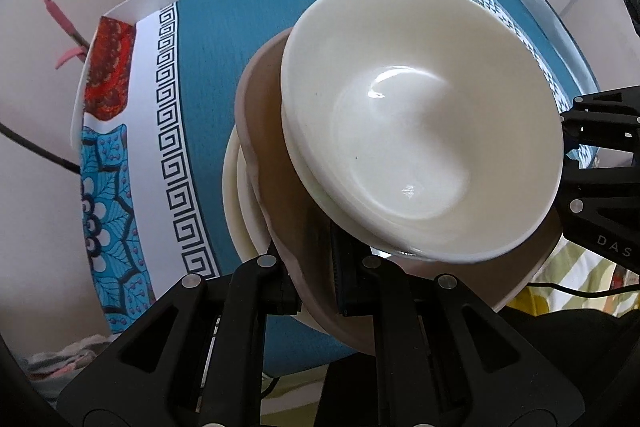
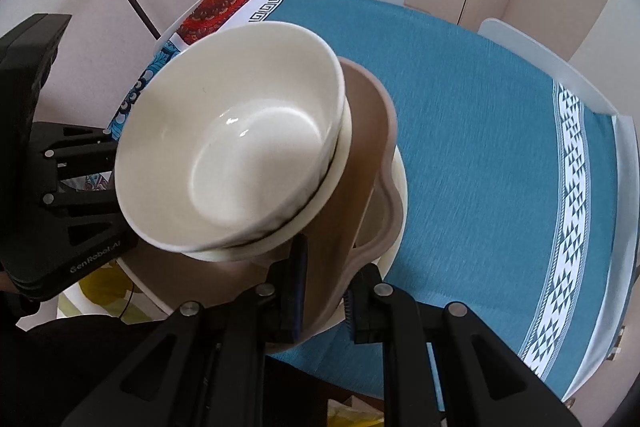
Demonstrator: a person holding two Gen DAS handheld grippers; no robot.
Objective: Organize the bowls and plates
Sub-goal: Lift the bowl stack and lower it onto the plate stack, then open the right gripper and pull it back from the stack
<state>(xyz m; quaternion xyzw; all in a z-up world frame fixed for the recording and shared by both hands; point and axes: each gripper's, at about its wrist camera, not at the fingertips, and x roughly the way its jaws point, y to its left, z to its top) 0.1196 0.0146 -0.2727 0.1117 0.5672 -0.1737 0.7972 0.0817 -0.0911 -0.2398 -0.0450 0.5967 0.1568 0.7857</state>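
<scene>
Right gripper (image 2: 324,291): fingers (image 2: 296,287) closed on the rim of a brown plate (image 2: 360,147), one above the rim, one below. 
White bowls (image 2: 232,147): two, nested, tilted, resting on the brown plate ahead and left of the fingers. 
Cream plate (image 2: 400,195): under the brown plate, edge showing just right of the fingers. 
Left gripper (image 2: 80,163): far left, at the stack's opposite edge; grip hidden by the bowls. 
Table (image 2: 480,147): teal cloth, patterned white borders.

Just ahead of my left gripper (image 1: 316,291), matt black plastic with metal pins, the cream bowl (image 1: 420,115) looks glazed and glossy. The brown plate (image 2: 360,163) between my fingers is smooth, dull. Beyond lies woven teal cloth (image 2: 472,155).
</scene>
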